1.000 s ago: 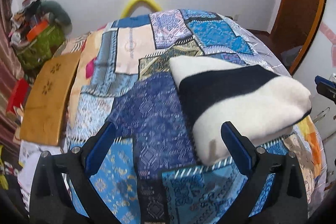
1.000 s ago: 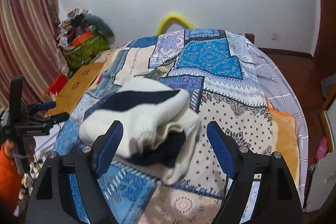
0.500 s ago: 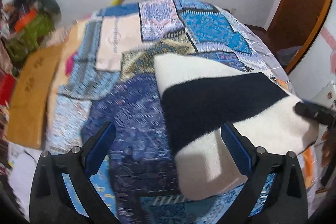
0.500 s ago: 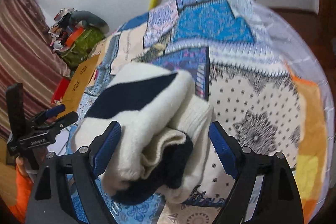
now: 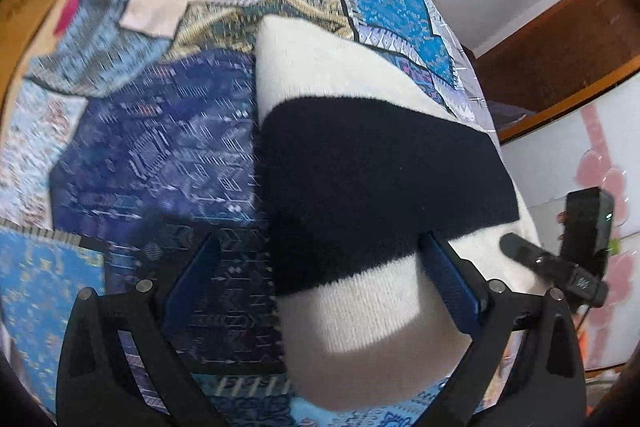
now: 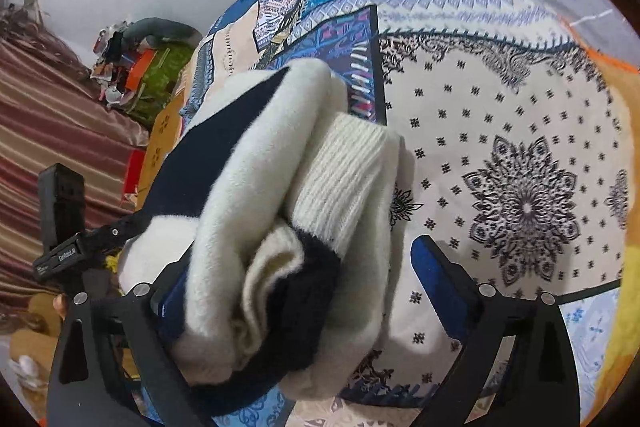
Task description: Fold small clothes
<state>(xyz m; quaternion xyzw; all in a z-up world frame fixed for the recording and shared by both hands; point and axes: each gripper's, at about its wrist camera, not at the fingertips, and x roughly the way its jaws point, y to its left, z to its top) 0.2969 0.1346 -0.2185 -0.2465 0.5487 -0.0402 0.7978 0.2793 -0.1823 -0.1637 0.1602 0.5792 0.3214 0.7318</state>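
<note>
A folded white knit garment with a wide dark navy band (image 5: 360, 187) lies on the patchwork bedspread (image 5: 152, 155). My left gripper (image 5: 320, 271) is open, its fingers astride the garment's near end, low over it. In the right wrist view the same garment (image 6: 280, 211) shows its stacked folded layers end-on. My right gripper (image 6: 296, 279) is open around that end, the left finger half hidden behind the fabric. Each gripper shows in the other's view, the right one (image 5: 560, 267) at the garment's far right, the left one (image 6: 80, 247) at its left.
The bed fills both views. A wooden door and frame (image 5: 560, 47) stand to the right. A pile of clutter (image 6: 132, 63) and a striped curtain (image 6: 48, 131) are at the left. A wooden board (image 6: 164, 143) lies beside the bed.
Both grippers have moved forward and down onto the garment from opposite ends. The garment now fills much more of each view. Both stay open.
</note>
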